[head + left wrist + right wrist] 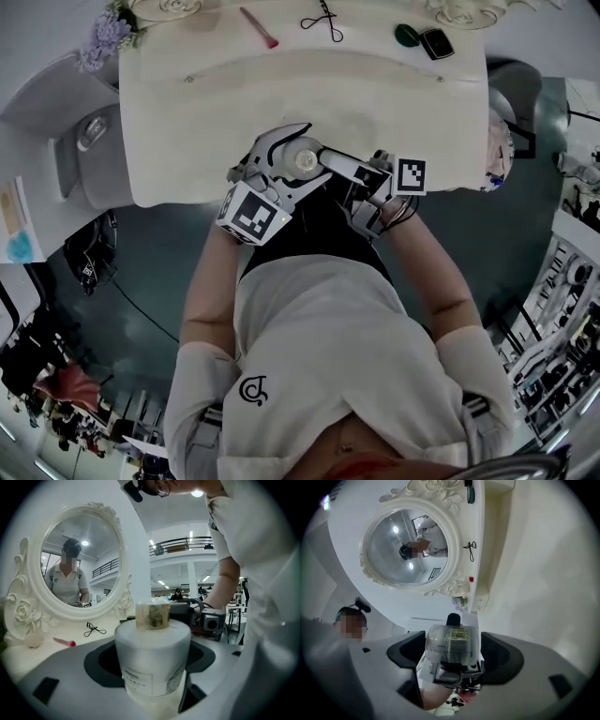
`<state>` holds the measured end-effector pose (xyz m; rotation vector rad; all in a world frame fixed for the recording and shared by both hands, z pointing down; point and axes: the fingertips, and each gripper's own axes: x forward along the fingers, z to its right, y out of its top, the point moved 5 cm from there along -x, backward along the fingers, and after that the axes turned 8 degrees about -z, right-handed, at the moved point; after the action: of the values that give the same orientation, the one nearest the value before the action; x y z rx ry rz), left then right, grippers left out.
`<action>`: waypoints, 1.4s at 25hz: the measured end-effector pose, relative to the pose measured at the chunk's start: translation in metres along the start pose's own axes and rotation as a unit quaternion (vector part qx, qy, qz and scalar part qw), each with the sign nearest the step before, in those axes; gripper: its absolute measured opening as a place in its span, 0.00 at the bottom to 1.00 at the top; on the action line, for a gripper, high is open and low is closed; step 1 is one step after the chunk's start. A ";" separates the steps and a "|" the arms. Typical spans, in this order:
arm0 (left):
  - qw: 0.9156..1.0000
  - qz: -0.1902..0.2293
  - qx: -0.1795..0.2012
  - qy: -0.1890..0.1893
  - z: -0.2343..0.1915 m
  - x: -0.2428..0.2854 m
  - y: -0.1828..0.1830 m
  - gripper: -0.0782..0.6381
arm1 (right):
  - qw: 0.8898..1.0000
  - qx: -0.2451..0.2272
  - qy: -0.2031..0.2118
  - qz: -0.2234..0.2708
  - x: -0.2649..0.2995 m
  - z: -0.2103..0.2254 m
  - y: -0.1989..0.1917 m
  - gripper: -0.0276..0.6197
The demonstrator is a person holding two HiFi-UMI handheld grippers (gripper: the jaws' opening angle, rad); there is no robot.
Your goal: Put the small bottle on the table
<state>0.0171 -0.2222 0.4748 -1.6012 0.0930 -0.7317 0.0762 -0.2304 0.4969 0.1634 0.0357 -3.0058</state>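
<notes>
A white oval mirror with a carved frame [77, 564] stands at the far side. Near it lie a small pink stick [259, 27] and a black metal eyelash curler [323, 22]. Purple flowers [105, 37] sit far left.

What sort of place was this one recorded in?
Probably a mock dressing-table corner set up inside a large open hall or lab. An ornate white mirror and an eyelash curler sit on the cream table, while a railed mezzanine shows in the background.
</notes>
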 end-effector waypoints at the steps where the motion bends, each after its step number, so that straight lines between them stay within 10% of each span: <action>1: 1.000 -0.004 -0.004 0.006 -0.001 0.003 -0.006 0.60 | 1.000 -0.011 -0.020 -0.008 -0.003 0.005 0.004 0.62; 12: 0.998 -0.043 -0.048 0.029 -0.019 0.054 -0.059 0.60 | 0.990 -0.034 -0.138 -0.014 -0.023 0.045 0.039 0.37; 35: 0.992 -0.122 -0.036 -0.012 -0.028 0.084 -0.081 0.60 | 0.990 0.005 -0.144 0.007 -0.035 0.073 0.054 0.27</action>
<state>0.0411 -0.2707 0.5823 -1.7080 -0.0984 -0.9058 0.1096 -0.2820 0.5727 -0.2681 -0.0079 -2.9821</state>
